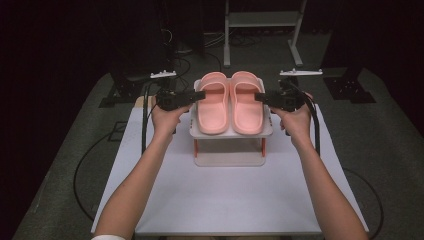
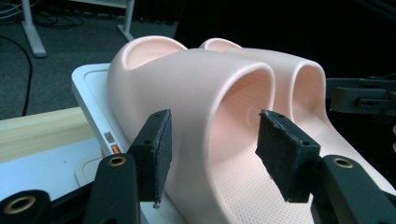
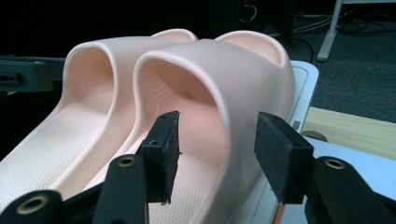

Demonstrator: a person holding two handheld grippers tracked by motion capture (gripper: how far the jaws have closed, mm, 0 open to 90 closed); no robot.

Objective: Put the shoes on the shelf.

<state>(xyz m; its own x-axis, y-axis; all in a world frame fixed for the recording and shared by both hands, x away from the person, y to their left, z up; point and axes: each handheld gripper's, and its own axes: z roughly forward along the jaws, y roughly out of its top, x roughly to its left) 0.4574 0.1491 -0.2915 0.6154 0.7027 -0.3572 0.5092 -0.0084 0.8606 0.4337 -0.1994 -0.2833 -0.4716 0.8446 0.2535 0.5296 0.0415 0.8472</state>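
Two pink slippers stand side by side, toes pointing away, on a small white rack with orange legs. My left gripper is at the outer side of the left slipper. In the left gripper view its jaws straddle that slipper's strap wall, one pad outside and one inside the opening, with gaps showing. My right gripper mirrors this on the right slipper; its jaws straddle the strap wall, and neither pad presses on it. Both grippers are open.
The rack stands at the far middle of a white table. Cables trail over the grey floor at left. A metal frame and black stands sit behind the table. The rack's rim lies close beside the left jaw.
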